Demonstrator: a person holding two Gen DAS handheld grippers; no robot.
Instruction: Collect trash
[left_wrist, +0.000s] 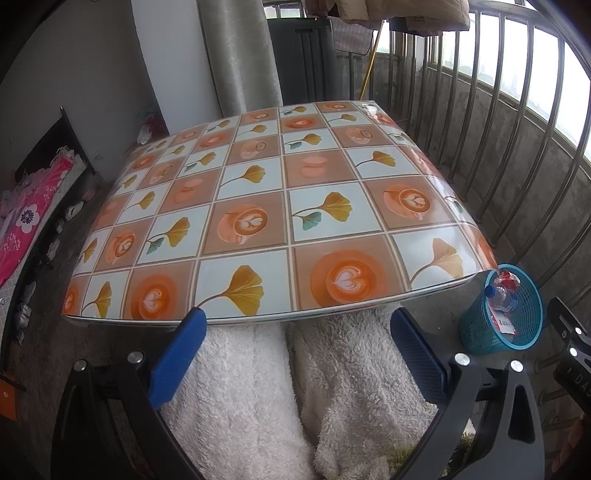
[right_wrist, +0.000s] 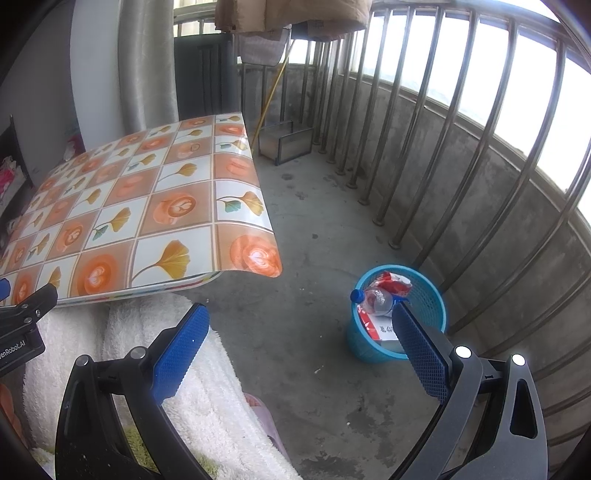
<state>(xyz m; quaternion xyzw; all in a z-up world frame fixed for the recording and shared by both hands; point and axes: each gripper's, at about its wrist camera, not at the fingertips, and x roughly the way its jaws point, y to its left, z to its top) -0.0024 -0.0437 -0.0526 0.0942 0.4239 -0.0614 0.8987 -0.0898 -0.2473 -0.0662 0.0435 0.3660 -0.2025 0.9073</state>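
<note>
Trash sits in the blue mesh wastebasket (right_wrist: 397, 317) on the concrete floor, right of the desk (right_wrist: 147, 206): a clear plastic bottle (right_wrist: 373, 299) with a blue cap, a red wrapper (right_wrist: 395, 282) and paper. The desk surface shows no loose items. The left hand-held gripper (left_wrist: 295, 332) hovers at the near desk edge, jaws wide apart, empty. The right hand-held gripper (right_wrist: 299, 332) hangs just near of the wastebasket, jaws wide apart, empty. Collection appears complete or nearly so. Next move: scan for remaining trash; none is visible.
</note>
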